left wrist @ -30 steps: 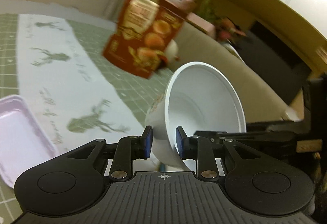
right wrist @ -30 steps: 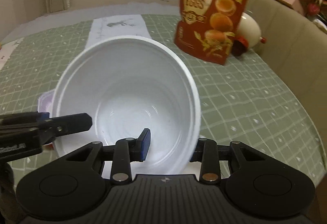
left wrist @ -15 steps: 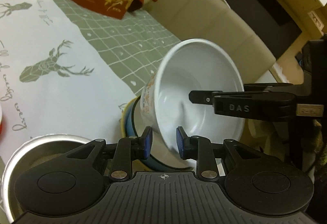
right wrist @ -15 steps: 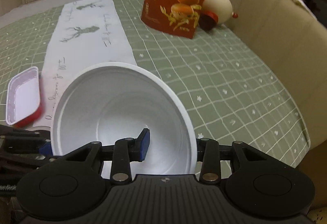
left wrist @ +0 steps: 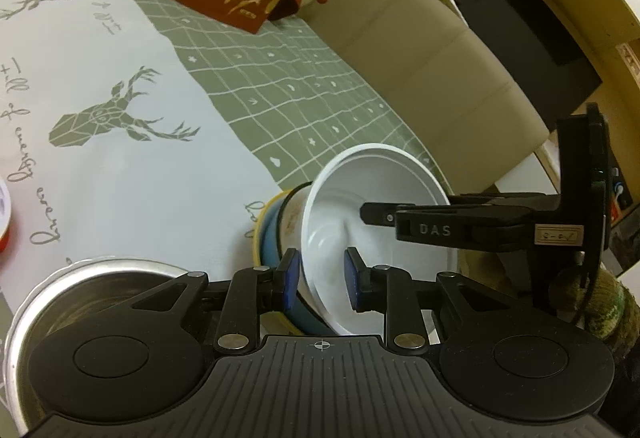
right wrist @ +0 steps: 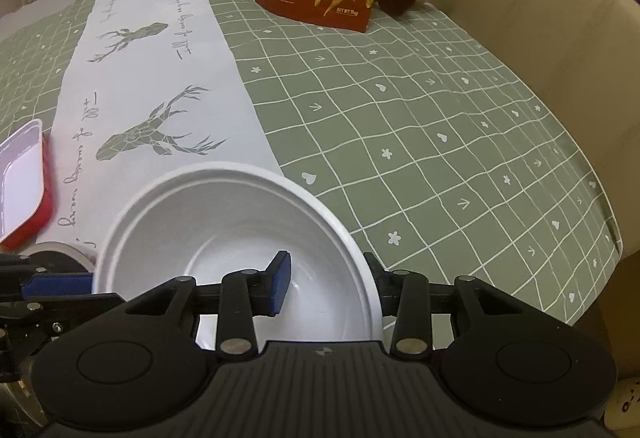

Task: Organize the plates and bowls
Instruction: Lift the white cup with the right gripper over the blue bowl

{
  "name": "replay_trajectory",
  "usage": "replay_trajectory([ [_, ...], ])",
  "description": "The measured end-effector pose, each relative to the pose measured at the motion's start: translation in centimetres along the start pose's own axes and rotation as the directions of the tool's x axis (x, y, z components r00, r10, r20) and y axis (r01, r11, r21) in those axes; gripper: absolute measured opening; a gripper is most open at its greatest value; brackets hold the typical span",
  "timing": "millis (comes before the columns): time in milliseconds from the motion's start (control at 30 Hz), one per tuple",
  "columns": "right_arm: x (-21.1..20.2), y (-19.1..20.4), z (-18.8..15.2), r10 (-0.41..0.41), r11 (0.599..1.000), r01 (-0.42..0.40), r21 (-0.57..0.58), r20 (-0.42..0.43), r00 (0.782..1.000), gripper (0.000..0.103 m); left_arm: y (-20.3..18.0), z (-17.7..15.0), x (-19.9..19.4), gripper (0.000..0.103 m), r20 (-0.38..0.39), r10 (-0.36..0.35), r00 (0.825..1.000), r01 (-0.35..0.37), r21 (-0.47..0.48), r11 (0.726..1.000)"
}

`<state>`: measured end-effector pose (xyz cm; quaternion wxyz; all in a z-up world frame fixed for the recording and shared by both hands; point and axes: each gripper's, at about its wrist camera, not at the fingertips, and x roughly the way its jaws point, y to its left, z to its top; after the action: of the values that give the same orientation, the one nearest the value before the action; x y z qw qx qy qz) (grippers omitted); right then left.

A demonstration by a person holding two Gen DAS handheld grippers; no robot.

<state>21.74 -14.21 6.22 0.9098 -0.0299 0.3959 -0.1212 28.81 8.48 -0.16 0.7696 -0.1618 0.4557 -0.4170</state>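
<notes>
I've lowered the white bowl (left wrist: 376,222) into the blue bowl (left wrist: 276,254) at the table's near edge; my left gripper (left wrist: 320,280) and right gripper (right wrist: 326,284) both pinch its rim.

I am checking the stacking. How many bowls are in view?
3 visible: white bowl held by both tools, blue bowl beneath it, steel bowl on the left. More may be hidden.

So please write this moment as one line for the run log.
left tool: shut on white bowl rim | right tool: shut on opposite rim | bowl: tilted, entering blue bowl | steel bowl: beside
</notes>
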Motion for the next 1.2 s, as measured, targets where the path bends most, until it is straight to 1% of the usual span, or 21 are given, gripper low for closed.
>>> replay_trajectory([
  [100, 0.0, -0.2, -0.1, 0.001, 1.000, -0.001, 0.002, -0.001, 1.000, 0.038, 0.2, 0.0, 0.0, 0.027, -0.002, 0.007, 1.000, -0.007, -0.005, 1.000],
  [200, -0.1, -0.3, 0.0, -0.016, 1.000, 0.016, -0.003, 0.010, 1.000, 0.038, 0.2, 0.0, 0.0, 0.027, 0.000, 0.005, 1.000, -0.005, -0.003, 1.000],
  [300, -0.4, -0.6, 0.1, -0.021, 1.000, 0.021, 0.006, 0.024, 0.999, 0.043, 0.2, 0.0, -0.1, 0.027, 0.000, 0.004, 1.000, -0.004, -0.003, 1.000],
  [500, -0.9, -0.6, 0.2, -0.025, 1.000, 0.025, 0.010, 0.049, 0.998, 0.043, 0.7, 0.2, -0.2, 0.027, 0.005, 0.022, 1.000, -0.021, -0.028, 0.999],
  [667, -1.3, -0.8, 0.3, -0.047, 0.999, 0.045, 0.020, 0.089, 0.995, 0.043, 0.9, 0.3, -1.1, 0.027, 0.042, 0.001, 0.999, 0.002, -0.049, 0.999],
  [767, -1.4, -1.1, 0.5, -0.036, 0.999, 0.033, 0.035, 0.097, 0.995, 0.044, 0.7, 0.3, -1.6, 0.027, 0.058, 0.003, 0.998, -0.001, -0.042, 0.999],
  [900, -1.6, -1.2, 0.5, -0.026, 0.998, 0.019, 0.054, 0.117, 0.993, 0.044, 0.4, 0.3, -1.4, 0.027, 0.051, 0.004, 0.999, -0.003, -0.030, 1.000],
  [1067, -2.5, -1.1, 0.5, 0.027, 0.998, -0.035, 0.048, 0.159, 0.987, 0.044, 0.0, 0.1, -1.0, 0.027, 0.037, 0.008, 0.999, -0.008, -0.011, 1.000],
  [1200, -3.4, -0.9, 0.8, 0.007, 0.999, -0.015, 0.040, 0.207, 0.978, 0.044, 0.0, 0.1, -1.1, 0.026, 0.038, 0.004, 0.999, -0.003, -0.008, 1.000],
])
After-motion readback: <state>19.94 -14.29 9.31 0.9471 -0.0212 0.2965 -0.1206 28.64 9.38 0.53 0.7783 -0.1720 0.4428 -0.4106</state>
